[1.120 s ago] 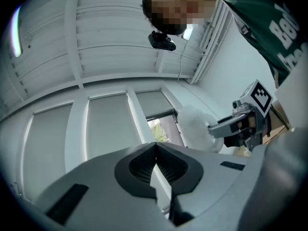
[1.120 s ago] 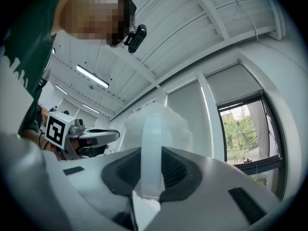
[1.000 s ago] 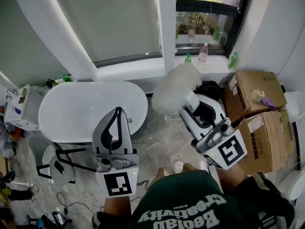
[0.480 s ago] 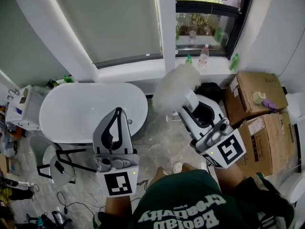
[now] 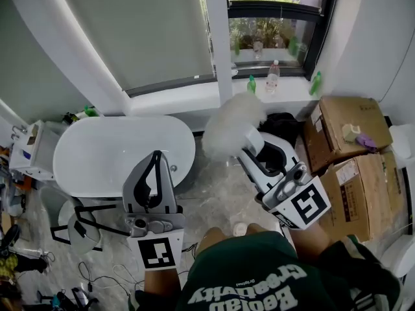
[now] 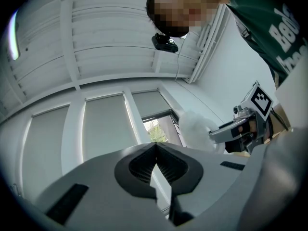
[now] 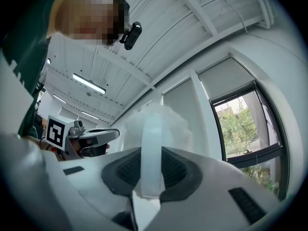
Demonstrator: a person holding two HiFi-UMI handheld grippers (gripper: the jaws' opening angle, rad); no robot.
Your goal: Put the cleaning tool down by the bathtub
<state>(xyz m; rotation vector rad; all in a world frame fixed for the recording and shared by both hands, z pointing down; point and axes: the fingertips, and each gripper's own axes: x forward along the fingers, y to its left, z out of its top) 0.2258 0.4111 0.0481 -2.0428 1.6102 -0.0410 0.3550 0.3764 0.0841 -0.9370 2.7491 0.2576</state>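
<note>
The cleaning tool is a fluffy white duster (image 5: pixel 230 125) with a flat white handle (image 7: pixel 151 158). My right gripper (image 5: pixel 251 140) is shut on that handle and holds the fluffy head up over the floor, just right of the white oval bathtub (image 5: pixel 123 153). In the right gripper view the handle runs up between the pads to the fluffy head (image 7: pixel 156 121). My left gripper (image 5: pixel 157 155) hovers at the tub's near right rim, shut with nothing in it. In the left gripper view its jaws meet at the tips (image 6: pixel 155 146), and the duster (image 6: pixel 195 128) shows to the right.
Two cardboard boxes (image 5: pixel 350 123) (image 5: pixel 364 185) stand at the right. A black bag (image 5: pixel 285 120) sits below the window sill, which bears several bottles (image 5: pixel 273 76). A white cabinet (image 5: pixel 31 151) and a black-framed stand (image 5: pixel 84 219) are left of the tub. The floor is marbled tile (image 5: pixel 217 199).
The right gripper and duster have drifted slightly left, toward the tub, and the view has shifted a little. The left gripper is much where it was.
</note>
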